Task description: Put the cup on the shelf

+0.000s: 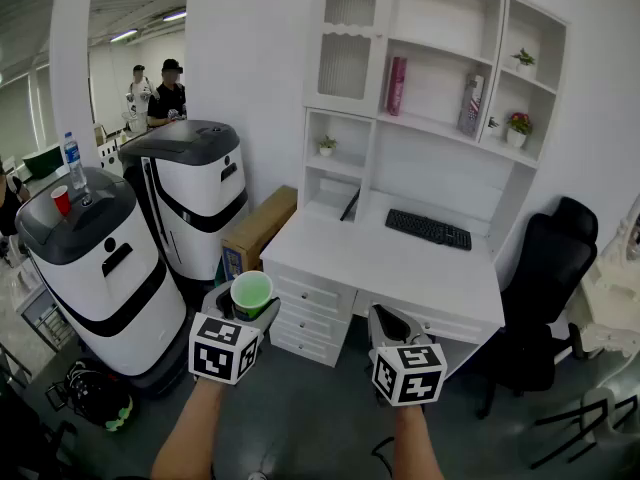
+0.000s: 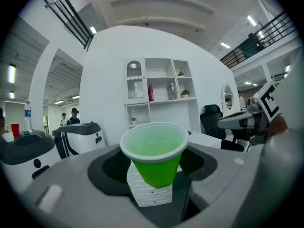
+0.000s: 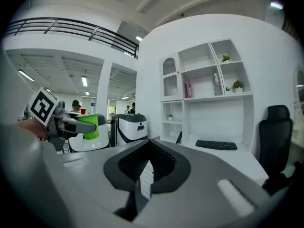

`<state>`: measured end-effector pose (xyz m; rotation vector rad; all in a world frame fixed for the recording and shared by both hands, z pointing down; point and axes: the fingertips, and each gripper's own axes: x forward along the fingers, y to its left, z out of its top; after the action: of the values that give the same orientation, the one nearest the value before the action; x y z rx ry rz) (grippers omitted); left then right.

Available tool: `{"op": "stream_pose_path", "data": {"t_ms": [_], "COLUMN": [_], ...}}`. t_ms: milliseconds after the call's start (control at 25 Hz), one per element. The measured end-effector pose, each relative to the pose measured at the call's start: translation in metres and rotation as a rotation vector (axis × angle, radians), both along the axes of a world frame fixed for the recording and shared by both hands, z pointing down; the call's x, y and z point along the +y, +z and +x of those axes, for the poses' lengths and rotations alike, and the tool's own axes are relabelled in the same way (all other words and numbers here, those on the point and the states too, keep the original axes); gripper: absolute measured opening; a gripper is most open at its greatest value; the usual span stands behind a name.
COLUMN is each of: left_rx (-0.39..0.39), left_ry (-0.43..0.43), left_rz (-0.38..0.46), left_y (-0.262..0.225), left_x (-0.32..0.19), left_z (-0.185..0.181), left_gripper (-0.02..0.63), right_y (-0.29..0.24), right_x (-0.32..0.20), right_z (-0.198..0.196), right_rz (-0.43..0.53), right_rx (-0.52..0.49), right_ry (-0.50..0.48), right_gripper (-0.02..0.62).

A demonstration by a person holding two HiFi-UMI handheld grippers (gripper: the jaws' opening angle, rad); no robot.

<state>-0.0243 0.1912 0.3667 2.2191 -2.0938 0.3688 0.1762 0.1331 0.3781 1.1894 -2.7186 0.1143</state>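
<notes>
An upright green plastic cup [image 1: 251,294] sits between the jaws of my left gripper [image 1: 245,313], which is shut on it. The left gripper view shows the cup [image 2: 154,156] empty, its rim above the jaws of that gripper [image 2: 154,167]. My right gripper [image 1: 392,330] hangs beside it at the same height, shut with nothing in it [image 3: 147,167]. The cup [image 3: 88,126] also shows at the left of the right gripper view. The white shelf unit [image 1: 440,128] stands ahead on a desk, well beyond both grippers.
The white desk [image 1: 400,268] carries a black keyboard [image 1: 428,229]. On the shelves are a pink bottle [image 1: 396,86], a spray can [image 1: 470,105] and small plants. A black chair [image 1: 545,268] stands right. Two white-and-black machines [image 1: 195,198] and a cardboard box [image 1: 258,230] stand left. People [image 1: 165,93] stand far back.
</notes>
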Motion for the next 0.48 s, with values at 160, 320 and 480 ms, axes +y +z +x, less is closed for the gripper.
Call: {"op": "stream_pose_path", "data": {"t_ms": [160,320,480], "left_rx": [0.001,-0.004,-0.012], "left_ry": [-0.003,-0.003,-0.01], "left_rz": [-0.001,-0.008,-0.014], "left_y": [0.001,0.002,0.004], "left_x": [-0.003,-0.006,-0.006], "left_z": [0.008,0.018,0.026], "left_gripper": [0.313,0.313,0.313], "right_y": [0.0,0.003,0.007], "right_x": [-0.002,-0.004,-0.006], "right_z": [0.006,0.012,0.019], "right_rz": [0.001,-0.005,-0.014], "right_rx": [-0.015,-0.015,-0.014], "right_ry": [-0.013,-0.021,-0.032], "right_gripper": [0.025,0.025,0.026]}}
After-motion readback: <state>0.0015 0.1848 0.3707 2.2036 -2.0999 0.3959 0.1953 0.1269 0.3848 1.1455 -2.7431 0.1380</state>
